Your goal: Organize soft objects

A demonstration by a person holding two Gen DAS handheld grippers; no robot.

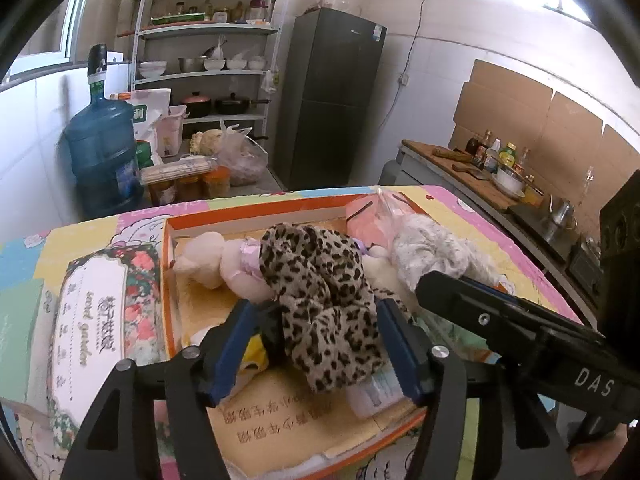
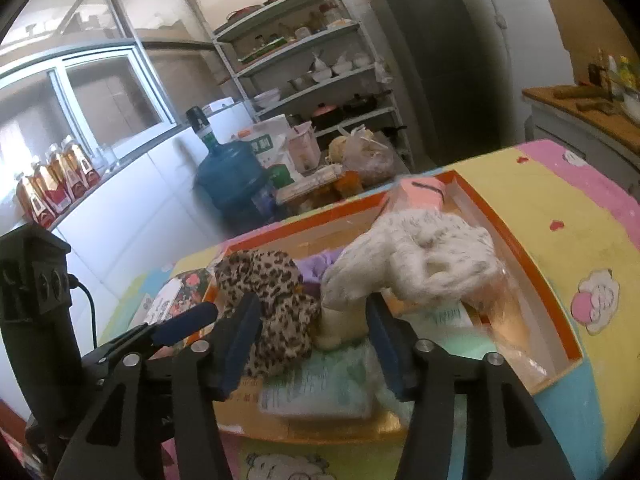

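Observation:
An orange-rimmed box (image 1: 256, 210) sits on a colourful tablecloth and holds soft things. A leopard-print cloth (image 1: 320, 288) lies heaped in it, between the fingers of my left gripper (image 1: 318, 320), which is open with its blue pads clear of the cloth. To its left lies a pink plush toy (image 1: 224, 264), to its right a grey fluffy cloth (image 1: 432, 252). In the right wrist view my right gripper (image 2: 314, 312) is open around the leopard-print cloth (image 2: 272, 292) and the cream end of the fluffy cloth (image 2: 420, 256). A pale green packet (image 2: 320, 384) lies under them.
A floral packet (image 1: 96, 320) lies on the table left of the box. Behind the table are a blue water jug (image 1: 100, 152), a shelf rack (image 1: 208, 60) of dishes and a dark fridge (image 1: 328, 92). A counter (image 1: 480, 172) with bottles runs along the right.

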